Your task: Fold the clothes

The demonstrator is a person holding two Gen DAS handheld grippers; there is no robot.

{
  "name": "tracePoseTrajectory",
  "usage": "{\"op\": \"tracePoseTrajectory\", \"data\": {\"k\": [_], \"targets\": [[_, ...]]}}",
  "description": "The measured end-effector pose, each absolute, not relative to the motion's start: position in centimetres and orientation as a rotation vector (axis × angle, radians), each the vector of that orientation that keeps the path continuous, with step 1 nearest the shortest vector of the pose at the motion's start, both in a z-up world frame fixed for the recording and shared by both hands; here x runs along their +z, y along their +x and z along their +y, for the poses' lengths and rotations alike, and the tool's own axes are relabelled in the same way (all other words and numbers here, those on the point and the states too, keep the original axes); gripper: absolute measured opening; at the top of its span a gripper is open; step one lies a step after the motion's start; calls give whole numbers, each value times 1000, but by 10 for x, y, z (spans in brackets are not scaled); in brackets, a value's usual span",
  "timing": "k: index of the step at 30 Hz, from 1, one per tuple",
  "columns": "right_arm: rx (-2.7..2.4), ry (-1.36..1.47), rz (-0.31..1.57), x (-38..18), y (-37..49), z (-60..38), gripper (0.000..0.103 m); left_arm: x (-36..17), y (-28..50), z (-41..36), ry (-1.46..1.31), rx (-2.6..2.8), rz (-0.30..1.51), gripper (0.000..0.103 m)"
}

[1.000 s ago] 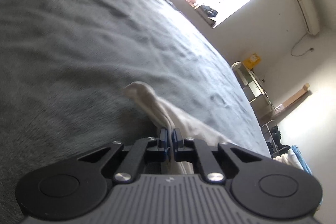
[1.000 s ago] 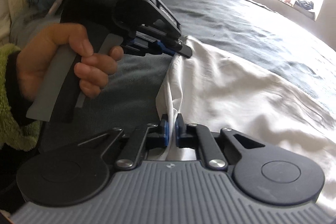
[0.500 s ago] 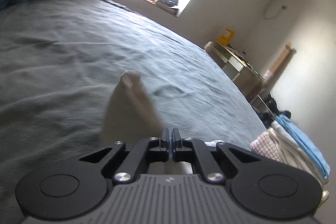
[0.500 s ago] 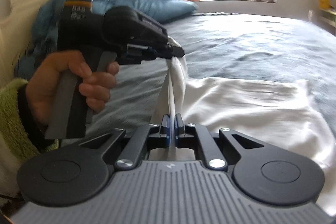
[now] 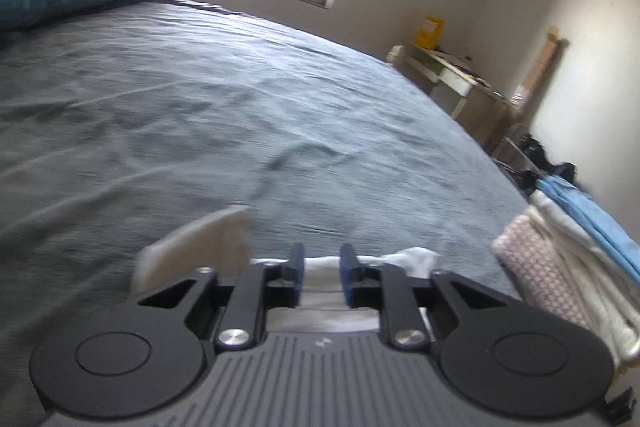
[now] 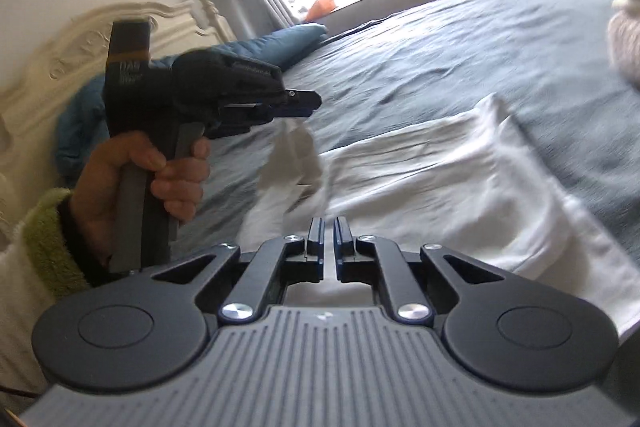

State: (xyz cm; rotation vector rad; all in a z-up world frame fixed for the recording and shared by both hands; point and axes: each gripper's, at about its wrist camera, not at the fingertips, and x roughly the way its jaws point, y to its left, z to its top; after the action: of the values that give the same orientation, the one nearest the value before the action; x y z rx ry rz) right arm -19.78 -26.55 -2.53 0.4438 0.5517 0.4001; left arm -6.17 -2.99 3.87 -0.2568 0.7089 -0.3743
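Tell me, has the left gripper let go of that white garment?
Yes. The left gripper now has open jaws; the white cloth garment drops toward the grey bedsheet.

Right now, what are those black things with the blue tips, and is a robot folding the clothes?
There is no robot here. A person holds a pair of tongs in each hand, and each pair has a camera looking along its two fingers. One picture is from the left tongs, the other from the right tongs. The right one's picture also shows the person's hand gripping the left handle. A white garment lies spread on the grey bed, with one blurry flap just below the left tongs. Both tongs have their fingers apart, the right only a little, so neither looks clamped on the cloth. A pile of clothes sits at the bed's edge.
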Motion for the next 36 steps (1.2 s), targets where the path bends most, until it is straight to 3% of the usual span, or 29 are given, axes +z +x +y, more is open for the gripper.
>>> {"op": "tracePoseTrajectory", "data": {"k": [1, 5, 7, 21, 32, 34, 36], "targets": [[416, 464, 566, -27, -195, -263, 12, 38, -62, -21, -253, -364, 718, 23], [487, 525, 626, -32, -187, -248, 45, 31, -75, 6, -246, -369, 751, 27], [514, 542, 660, -36, -182, -240, 51, 26, -82, 15, -246, -385, 758, 30], [528, 584, 812, -58, -131, -198, 54, -31, -80, 44, -367, -479, 809, 36], [551, 705, 931, -73, -138, -197, 54, -38, -69, 47, -397, -510, 815, 38], [539, 738, 926, -76, -133, -197, 54, -34, -69, 46, -394, -513, 809, 40], [549, 779, 918, -80, -128, -198, 54, -29, -68, 42, -384, -509, 801, 49]]}}
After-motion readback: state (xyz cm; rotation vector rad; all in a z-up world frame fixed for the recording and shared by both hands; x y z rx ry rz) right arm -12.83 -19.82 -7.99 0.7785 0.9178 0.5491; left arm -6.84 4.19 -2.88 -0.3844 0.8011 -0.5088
